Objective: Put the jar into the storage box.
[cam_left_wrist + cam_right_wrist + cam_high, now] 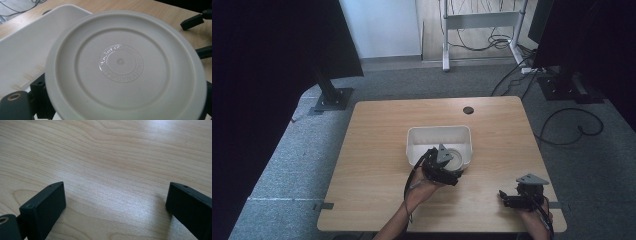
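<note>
left hand-held gripper grasped a round white lid at the white tub's near rim; right hand-held gripper stood released, well right of the tub on the surface.

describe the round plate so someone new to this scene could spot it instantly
Start at the wooden table and find the white rectangular bin near its middle. At the bin's near edge, the left gripper holds a round off-white plate. Its concentric ridges and embossed ring of lettering at the centre set it apart from the plain, straight-sided bin.
</note>
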`<state>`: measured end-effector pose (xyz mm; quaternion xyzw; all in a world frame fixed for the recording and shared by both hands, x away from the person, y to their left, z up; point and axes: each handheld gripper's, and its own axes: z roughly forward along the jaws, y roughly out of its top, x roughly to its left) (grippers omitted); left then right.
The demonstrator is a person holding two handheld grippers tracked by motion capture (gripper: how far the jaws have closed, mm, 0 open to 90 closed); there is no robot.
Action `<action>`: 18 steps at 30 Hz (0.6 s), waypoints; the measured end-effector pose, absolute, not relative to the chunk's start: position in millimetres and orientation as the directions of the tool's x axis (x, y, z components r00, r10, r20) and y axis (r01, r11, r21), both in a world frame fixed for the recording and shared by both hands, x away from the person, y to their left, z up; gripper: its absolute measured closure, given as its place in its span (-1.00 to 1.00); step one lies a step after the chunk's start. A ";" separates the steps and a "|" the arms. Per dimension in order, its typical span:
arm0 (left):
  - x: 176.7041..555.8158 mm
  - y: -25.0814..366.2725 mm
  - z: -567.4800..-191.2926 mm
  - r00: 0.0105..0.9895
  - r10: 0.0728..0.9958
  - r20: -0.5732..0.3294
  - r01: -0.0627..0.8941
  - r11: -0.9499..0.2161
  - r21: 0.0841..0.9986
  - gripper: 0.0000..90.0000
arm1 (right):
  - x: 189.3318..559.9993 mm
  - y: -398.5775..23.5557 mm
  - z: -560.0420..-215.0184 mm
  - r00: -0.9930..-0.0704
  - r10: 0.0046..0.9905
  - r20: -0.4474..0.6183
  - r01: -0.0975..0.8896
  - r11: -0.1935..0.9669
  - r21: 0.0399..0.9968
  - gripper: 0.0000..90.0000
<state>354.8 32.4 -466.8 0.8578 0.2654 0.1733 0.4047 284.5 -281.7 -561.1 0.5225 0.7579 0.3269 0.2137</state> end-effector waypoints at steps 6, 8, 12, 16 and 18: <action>361.8 36.0 -467.3 0.787 0.611 0.090 0.320 -0.528 0.786 -0.78 | 284.5 -281.7 -561.1 -0.362 0.932 0.018 0.653 0.240 0.719 -0.95; 364.8 37.5 -468.2 0.779 0.620 0.090 0.326 -0.524 0.787 -0.78 | 284.5 -281.7 -561.1 -0.363 0.932 0.018 0.652 0.240 0.719 -0.95; 370.5 40.0 -469.3 0.770 0.632 0.090 0.335 -0.519 0.787 -0.78 | 284.5 -281.7 -561.1 -0.363 0.932 0.018 0.653 0.240 0.719 -0.95; 376.6 42.0 -471.1 0.758 0.647 0.084 0.346 -0.508 0.788 -0.78 | 284.5 -281.7 -561.1 -0.362 0.932 0.018 0.653 0.240 0.719 -0.95; 378.7 42.5 -471.8 0.753 0.652 0.088 0.349 -0.508 0.788 -0.78 | 284.5 -281.7 -561.1 -0.362 0.932 0.018 0.652 0.240 0.719 -0.95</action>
